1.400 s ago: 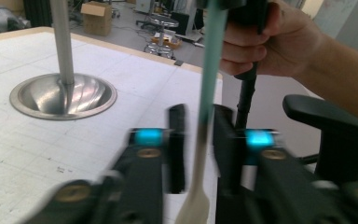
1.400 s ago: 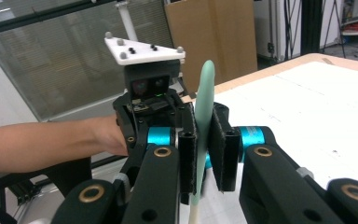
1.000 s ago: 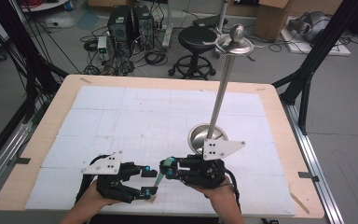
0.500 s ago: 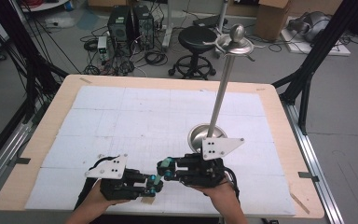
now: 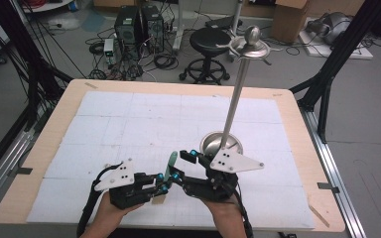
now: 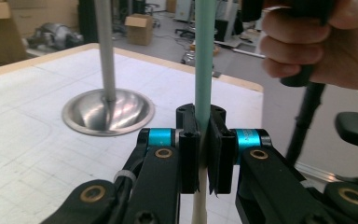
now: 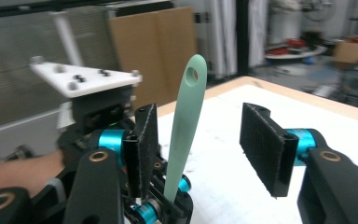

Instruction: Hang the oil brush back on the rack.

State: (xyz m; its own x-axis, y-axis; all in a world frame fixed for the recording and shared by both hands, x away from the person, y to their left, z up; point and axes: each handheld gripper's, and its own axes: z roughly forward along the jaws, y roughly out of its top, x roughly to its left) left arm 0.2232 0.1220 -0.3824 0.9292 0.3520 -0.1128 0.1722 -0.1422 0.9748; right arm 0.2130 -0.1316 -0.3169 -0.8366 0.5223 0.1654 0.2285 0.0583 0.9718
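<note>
Handover step, near front edge of table (image 5: 49, 148). Left gripper (image 6: 204, 154) clamped on mint spatula handle (image 6: 204, 60). Handle upright, long axis vertical, hole end up. Right gripper (image 7: 205, 149) jaws apart, straddling handle (image 7: 184, 126). Next, judged: right closes above left's grip, left releases. Metal stand (image 5: 222, 144) just beyond.

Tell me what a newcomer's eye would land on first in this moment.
Probably the tall steel stand rising from its round base right of the table's centre, topped with hooks and a ball. Next, at the near edge, the left gripper is clamped on an upright mint-green utensil handle, with the right gripper open around its upper end, hanging hole showing.
</note>
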